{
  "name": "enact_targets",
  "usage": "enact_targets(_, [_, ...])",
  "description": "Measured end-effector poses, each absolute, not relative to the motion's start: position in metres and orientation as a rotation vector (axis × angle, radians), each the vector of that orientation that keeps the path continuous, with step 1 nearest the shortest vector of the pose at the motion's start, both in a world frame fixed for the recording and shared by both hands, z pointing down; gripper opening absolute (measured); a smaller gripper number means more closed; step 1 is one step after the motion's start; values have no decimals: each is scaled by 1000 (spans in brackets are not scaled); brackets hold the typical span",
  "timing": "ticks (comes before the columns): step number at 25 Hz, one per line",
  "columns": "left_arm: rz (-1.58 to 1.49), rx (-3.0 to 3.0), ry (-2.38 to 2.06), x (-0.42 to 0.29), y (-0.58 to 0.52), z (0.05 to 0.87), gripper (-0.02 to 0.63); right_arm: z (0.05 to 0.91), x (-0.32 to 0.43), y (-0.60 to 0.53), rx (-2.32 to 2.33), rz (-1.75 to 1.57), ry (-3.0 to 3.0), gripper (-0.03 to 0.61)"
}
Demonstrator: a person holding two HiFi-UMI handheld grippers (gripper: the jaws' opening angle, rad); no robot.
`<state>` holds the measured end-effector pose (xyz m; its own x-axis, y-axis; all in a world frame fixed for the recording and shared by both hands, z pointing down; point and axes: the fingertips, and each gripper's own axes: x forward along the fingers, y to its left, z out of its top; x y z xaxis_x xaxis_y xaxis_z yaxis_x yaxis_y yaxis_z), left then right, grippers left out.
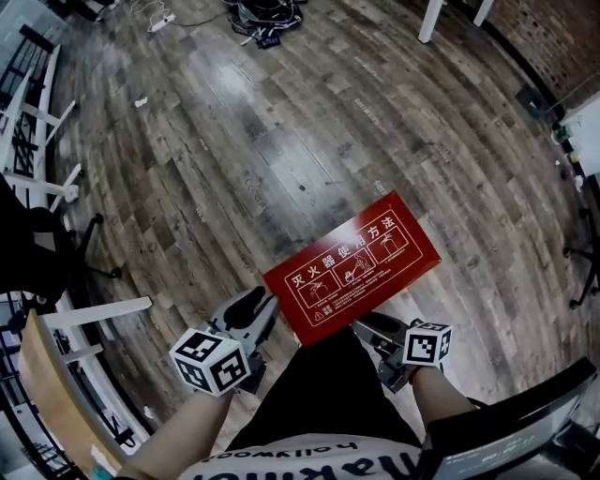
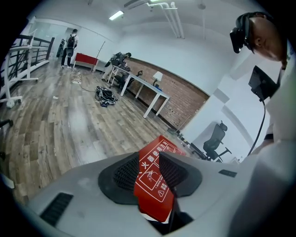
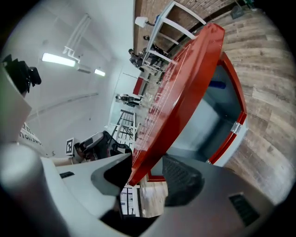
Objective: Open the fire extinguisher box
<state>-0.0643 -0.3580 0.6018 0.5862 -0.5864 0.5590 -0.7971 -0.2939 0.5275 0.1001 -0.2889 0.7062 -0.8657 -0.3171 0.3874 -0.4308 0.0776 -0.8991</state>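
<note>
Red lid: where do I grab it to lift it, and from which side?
Grab the red lid by its near long edge, coming from the person's side. It is thin and flat, so jaws slide over that edge, and the far edge seems joined to the box.

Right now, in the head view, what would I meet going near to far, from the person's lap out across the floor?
Left gripper and right gripper → red lid → bare wooden floor → tangle of cables.

Head view looks steeply down; every view shows the lid (image 1: 352, 267).
</note>
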Motion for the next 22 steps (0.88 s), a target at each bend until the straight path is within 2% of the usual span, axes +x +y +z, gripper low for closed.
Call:
enact_targets(4, [347, 2080, -1030, -43, -355, 585, 112, 673, 97, -293, 706, 1848, -2347, 205])
enact_targets(12, [316, 2102, -1063, -47, -363, 557, 112, 621, 80, -330, 653, 1778, -2524, 109])
enact_targets(14, [305, 2095, -1087, -55, -365, 551, 112, 607, 71, -344, 637, 1778, -2568, 101])
enact_targets(22, [250, 2057, -1176, -80, -362, 537, 112, 575, 38, -391, 618, 1962, -2637, 57])
